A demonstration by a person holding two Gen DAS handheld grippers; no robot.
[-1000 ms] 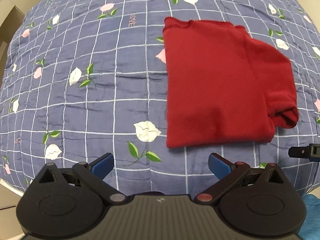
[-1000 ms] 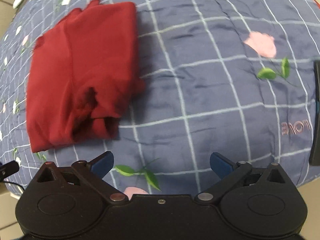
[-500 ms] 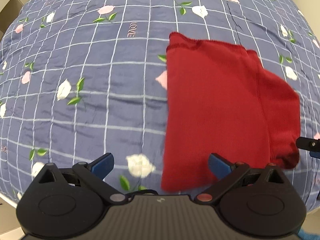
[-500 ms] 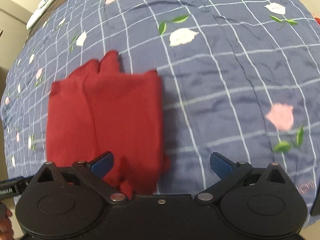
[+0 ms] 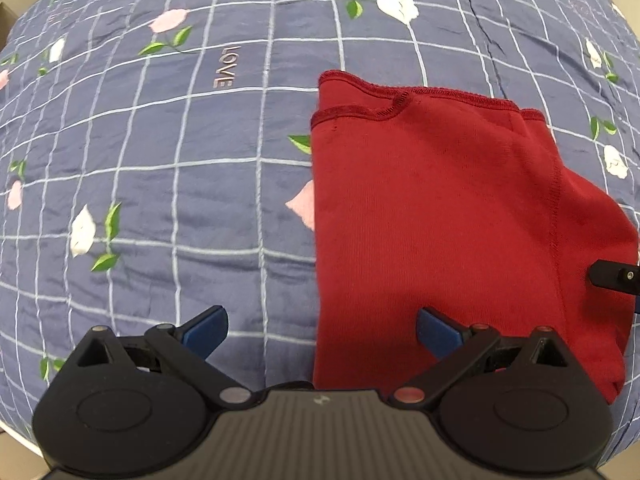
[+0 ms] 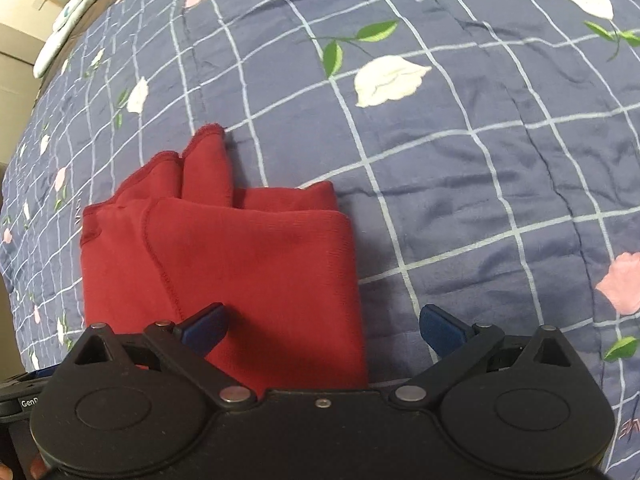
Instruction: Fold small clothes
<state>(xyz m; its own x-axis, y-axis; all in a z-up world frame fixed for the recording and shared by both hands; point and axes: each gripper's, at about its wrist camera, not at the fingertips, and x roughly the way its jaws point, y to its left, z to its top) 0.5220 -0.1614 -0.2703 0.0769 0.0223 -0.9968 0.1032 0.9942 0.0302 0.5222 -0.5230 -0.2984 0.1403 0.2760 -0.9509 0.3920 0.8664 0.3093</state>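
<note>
The left gripper (image 5: 322,330) is spread wide and empty over the quilt (image 5: 160,152), at the left edge of the folded red garment (image 5: 432,220). The right gripper (image 6: 322,326) gapes wide, empty, at its right edge.

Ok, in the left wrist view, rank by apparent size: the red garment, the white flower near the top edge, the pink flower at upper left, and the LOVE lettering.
1. Folded red knit garment, by far the largest.
2. White printed flower and pink printed flower: too alike to separate.
3. Stitched LOVE lettering, smallest.
</note>
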